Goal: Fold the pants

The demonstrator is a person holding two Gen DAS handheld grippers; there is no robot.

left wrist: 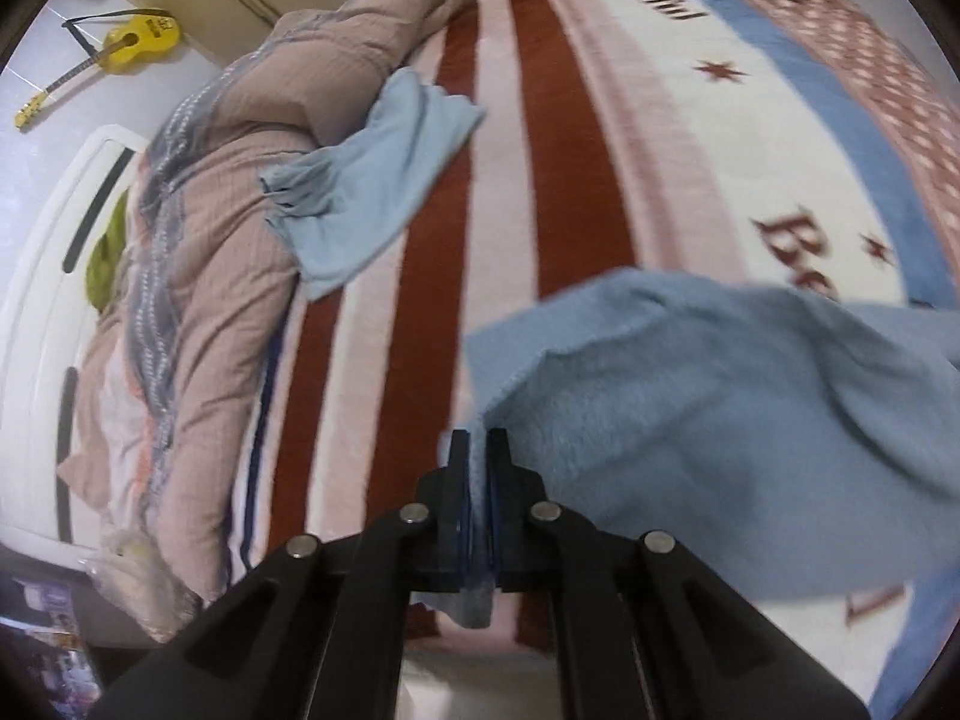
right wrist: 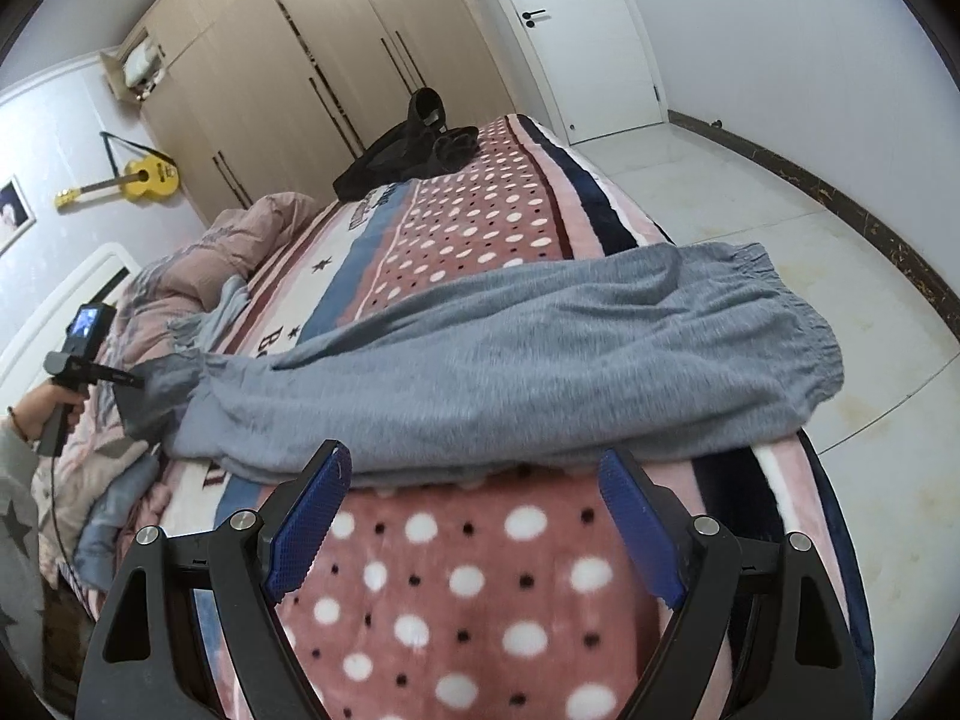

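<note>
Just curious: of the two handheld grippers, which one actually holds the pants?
The left gripper, its jaws clamped on the pants; the right gripper gapes open, holding nothing.

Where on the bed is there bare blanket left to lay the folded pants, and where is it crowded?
Free: the polka-dot band of the blanket between the open right gripper and the grey pants, and the dotted stretch between the pants and the black clothes. Crowded: the headboard side, with the bunched quilt, a light blue garment and the left gripper clamping the pants.
</note>
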